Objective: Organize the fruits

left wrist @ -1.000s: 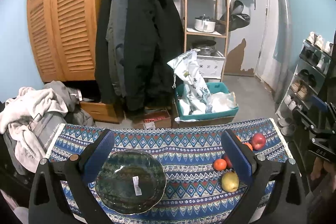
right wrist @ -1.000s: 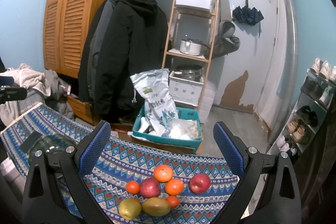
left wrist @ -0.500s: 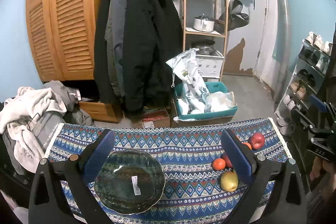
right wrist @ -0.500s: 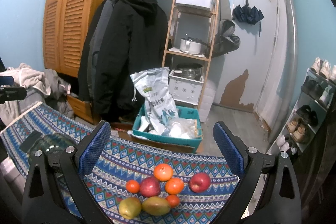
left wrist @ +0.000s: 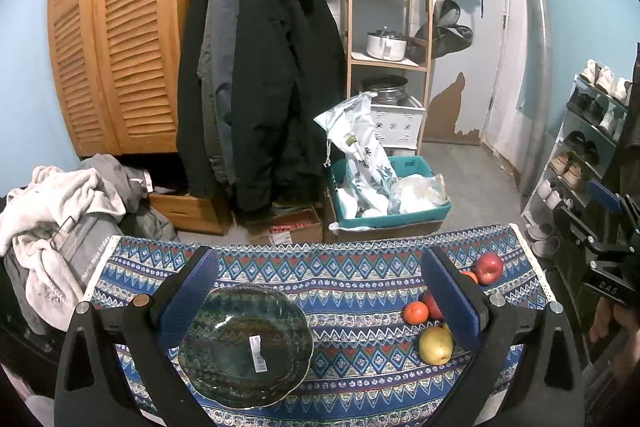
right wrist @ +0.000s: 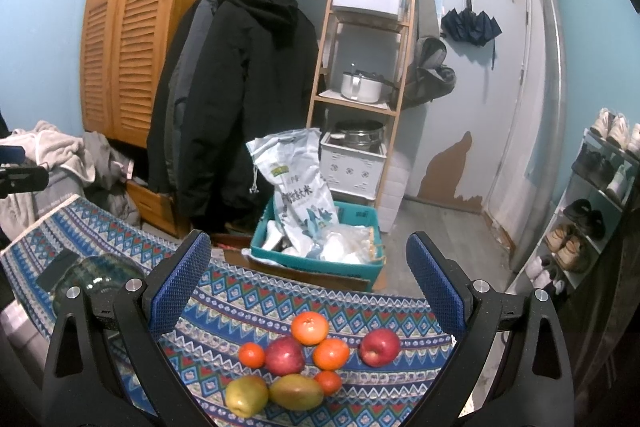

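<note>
My left tongs (left wrist: 316,293) gape empty over the dark-green glazed plate (left wrist: 245,345); my right tongs (right wrist: 308,285), equally wide and empty, frame the fruit pile (right wrist: 304,363) for picking.

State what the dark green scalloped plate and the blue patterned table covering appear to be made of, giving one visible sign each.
Dark green scalloped plate: probably glazed ceramic, possibly glass; its surface is glossy with mottled reflections, and a barcode sticker sits on it.
Blue patterned table covering: woven fabric, matte; it shows printed or woven geometric bands, a pale trimmed edge, and drapes over the table's side.

Left gripper (left wrist: 318,295) raised slightly; plate (left wrist: 245,345) lower in view.
</note>
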Demonstrator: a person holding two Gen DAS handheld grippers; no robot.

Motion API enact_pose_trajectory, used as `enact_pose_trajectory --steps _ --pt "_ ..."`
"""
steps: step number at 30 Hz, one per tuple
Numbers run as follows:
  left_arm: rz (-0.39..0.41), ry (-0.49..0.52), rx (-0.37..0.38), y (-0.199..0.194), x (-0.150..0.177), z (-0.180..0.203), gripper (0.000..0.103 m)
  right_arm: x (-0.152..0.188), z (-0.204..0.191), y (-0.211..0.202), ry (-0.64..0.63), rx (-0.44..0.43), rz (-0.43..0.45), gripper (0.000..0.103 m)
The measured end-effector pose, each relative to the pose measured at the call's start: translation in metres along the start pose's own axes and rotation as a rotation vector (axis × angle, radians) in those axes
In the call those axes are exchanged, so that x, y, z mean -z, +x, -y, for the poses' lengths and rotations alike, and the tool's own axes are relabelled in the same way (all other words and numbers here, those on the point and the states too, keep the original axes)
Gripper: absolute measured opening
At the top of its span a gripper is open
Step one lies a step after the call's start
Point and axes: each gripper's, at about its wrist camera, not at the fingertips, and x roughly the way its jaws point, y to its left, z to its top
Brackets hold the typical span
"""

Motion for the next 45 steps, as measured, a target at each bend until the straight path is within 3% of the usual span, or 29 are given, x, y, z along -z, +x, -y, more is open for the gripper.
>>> enact_pose_trajectory --steps 26,45 --pt "0.0 -0.004 -0.02 0.002 0.001 -0.002 0.102 -0.002 0.009 -0.002 0.003 0.012 -0.005 0.096" --pt "-0.036 0.03 0.019 0.014 0.008 0.011 0.102 0.004 0.016 0.001 0.016 0.044 -0.033 0.096"
